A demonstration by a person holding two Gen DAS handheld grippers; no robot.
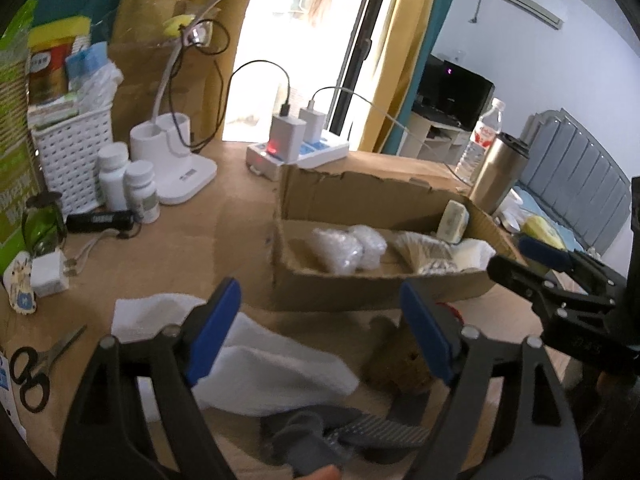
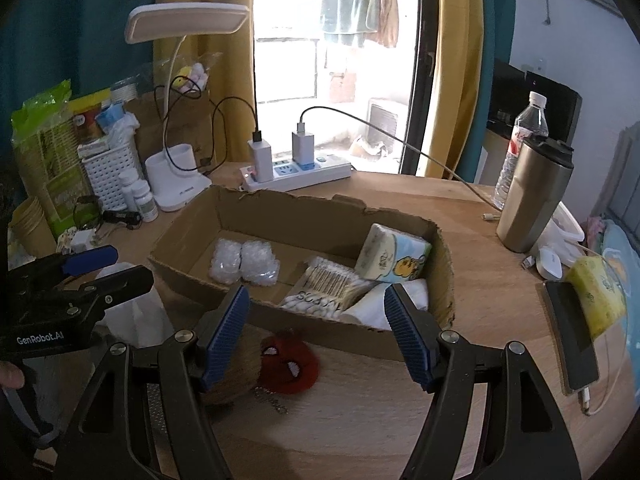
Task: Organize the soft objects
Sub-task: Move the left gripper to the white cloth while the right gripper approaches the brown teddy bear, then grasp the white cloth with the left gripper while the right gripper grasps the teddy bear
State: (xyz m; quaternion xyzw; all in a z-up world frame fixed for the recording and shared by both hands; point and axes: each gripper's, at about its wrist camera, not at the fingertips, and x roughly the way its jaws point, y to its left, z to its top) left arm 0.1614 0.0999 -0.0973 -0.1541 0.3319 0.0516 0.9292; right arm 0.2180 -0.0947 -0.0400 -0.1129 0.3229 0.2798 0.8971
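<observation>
From the left wrist, the left gripper hangs with its jaws apart and nothing between the pads, tipped down over the white cloth and a grey strap on the table. The cardboard box lies just beyond, already holding bubble-wrap bundles. The risk is a pinch that catches cloth and strap together, or only a loose fold that slips out on the way to the box.

From the right wrist, the right gripper is also angled down, jaws apart and empty, above the red plush keychain lying just before the box wall. Closing off-centre could snag its chain or nudge the brown furry toy beside it.
</observation>
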